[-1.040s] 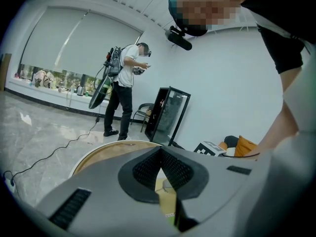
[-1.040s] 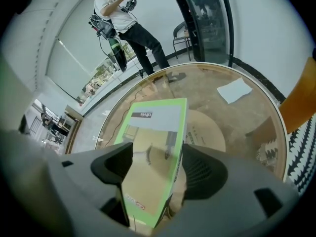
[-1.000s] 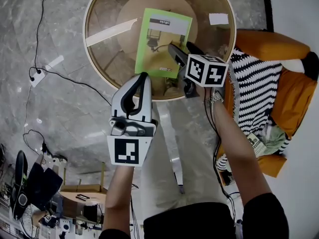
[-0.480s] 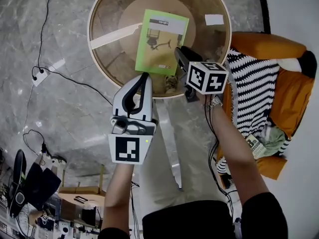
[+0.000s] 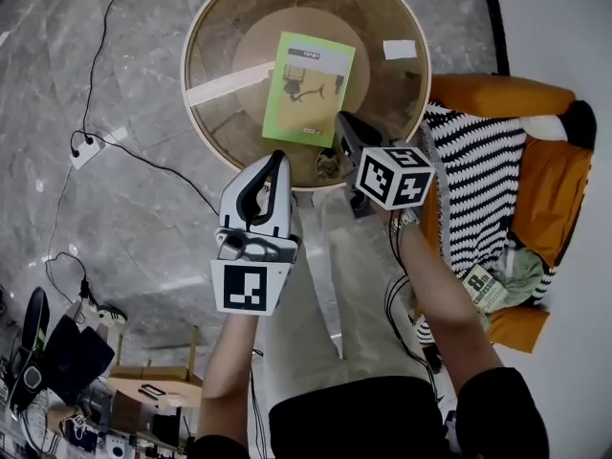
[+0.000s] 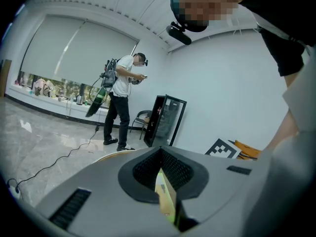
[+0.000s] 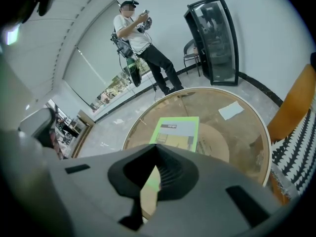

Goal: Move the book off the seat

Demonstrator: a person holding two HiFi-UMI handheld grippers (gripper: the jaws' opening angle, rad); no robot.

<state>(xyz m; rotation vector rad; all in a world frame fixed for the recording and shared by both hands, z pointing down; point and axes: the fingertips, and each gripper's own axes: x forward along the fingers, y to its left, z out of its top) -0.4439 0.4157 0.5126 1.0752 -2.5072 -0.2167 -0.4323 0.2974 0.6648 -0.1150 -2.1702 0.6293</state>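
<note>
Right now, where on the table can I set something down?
Bare glass left of the book, out to the table rim, bar a white strip; a narrower patch between book and paper slip. The chair is crowded with striped cloth.

A round glass table (image 5: 212, 44) stands on the marble floor (image 5: 124, 242), a white slip (image 5: 400, 50) lying on it

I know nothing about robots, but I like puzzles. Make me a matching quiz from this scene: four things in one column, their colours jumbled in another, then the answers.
Things:
1. book
2. paper slip
3. chair
4. cloth

Colours:
A. orange
B. black and white stripes
C. green
D. white

Pairs: 1-C, 2-D, 3-A, 4-B
</note>
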